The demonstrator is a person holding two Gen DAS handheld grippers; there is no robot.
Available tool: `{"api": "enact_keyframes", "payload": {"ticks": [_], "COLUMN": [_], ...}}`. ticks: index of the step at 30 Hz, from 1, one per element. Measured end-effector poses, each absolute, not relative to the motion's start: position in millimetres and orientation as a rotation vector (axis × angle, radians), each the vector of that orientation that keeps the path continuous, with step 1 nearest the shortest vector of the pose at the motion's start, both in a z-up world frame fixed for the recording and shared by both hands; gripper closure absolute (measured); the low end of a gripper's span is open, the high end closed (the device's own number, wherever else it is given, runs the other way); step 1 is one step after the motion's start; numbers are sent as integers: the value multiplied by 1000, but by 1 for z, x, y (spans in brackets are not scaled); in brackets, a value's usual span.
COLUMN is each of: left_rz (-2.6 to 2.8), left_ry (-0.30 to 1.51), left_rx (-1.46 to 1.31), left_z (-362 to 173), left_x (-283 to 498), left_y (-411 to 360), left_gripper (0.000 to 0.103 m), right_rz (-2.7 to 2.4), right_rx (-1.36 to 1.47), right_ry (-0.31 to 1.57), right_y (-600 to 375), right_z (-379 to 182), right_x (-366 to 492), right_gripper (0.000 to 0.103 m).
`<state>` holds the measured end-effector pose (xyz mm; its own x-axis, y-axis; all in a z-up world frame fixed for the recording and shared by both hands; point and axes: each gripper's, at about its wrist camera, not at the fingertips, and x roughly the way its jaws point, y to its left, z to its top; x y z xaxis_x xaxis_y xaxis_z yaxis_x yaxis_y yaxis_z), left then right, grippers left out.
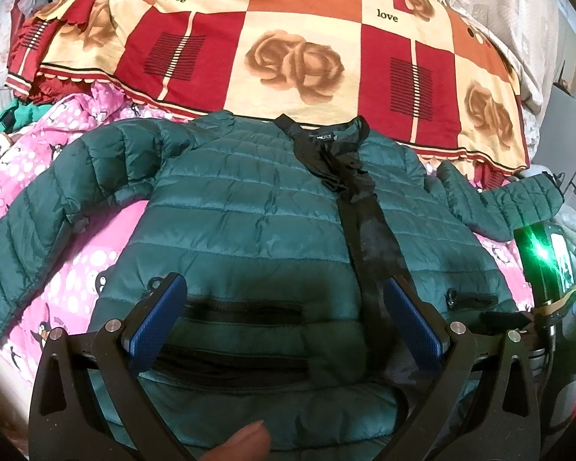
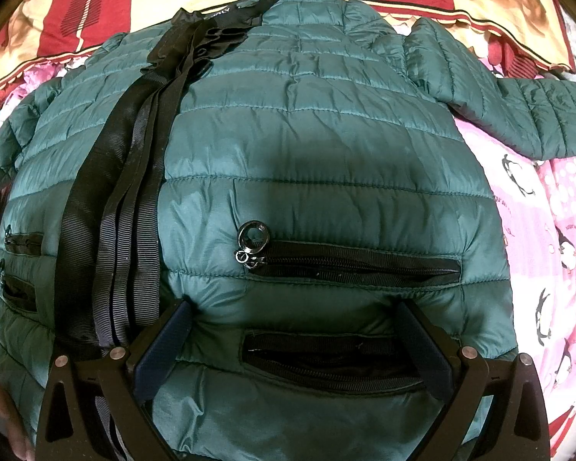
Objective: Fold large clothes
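The green padded jacket [image 1: 249,207] lay front-up on a bed, spread over a pink penguin-print blanket [image 1: 76,269], its collar pointing away from both grippers and its hem nearest them. So the long axis of the jacket ran straight ahead from the jaws, with the black front strip [image 1: 364,211] running down the middle.

The left gripper [image 1: 284,315] hung over the lower front, jaws wide apart and holding nothing, on either side of a zipped pocket [image 1: 245,309]. The right gripper [image 2: 299,340] was lower and closer to the cloth, jaws also wide and empty, framing the pocket [image 2: 326,361] on the other half, just under a second pocket with a ring pull [image 2: 252,235].

One sleeve [image 1: 34,230] stretched out to the left with open blanket beside it; the left gripper looked nearer to it. The other sleeve [image 2: 518,111] lay bent out to the right, with bare blanket below it. A red and cream flowered quilt [image 1: 307,50] lay bunched just beyond the collar, leaving little room that way. Folding inward from either side seemed freer.
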<state>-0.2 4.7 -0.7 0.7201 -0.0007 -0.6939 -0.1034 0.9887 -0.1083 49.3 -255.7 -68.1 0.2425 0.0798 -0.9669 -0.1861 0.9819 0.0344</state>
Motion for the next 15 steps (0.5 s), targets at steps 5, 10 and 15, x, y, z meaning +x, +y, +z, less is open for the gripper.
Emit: {"api": "enact_keyframes", "payload": {"ticks": [5,10,15], "left_rz": [55,25,15], "left_ry": [775,789,813], "left_rx": [-173,-203,-263], "left_z": [-2,-5,-9], "left_x": [0,2,3], "left_y": [10,14,19], "left_gripper": [0,0,0], "right_rz": [181,181,176], "right_rx": [-94,-94,-105], "right_ry": [1314,1314,1321], "right_y": [-254,-252,-233], "right_z": [-69,-71,-60], "right_x": [51,54,61], "right_gripper": [0,0,0]}}
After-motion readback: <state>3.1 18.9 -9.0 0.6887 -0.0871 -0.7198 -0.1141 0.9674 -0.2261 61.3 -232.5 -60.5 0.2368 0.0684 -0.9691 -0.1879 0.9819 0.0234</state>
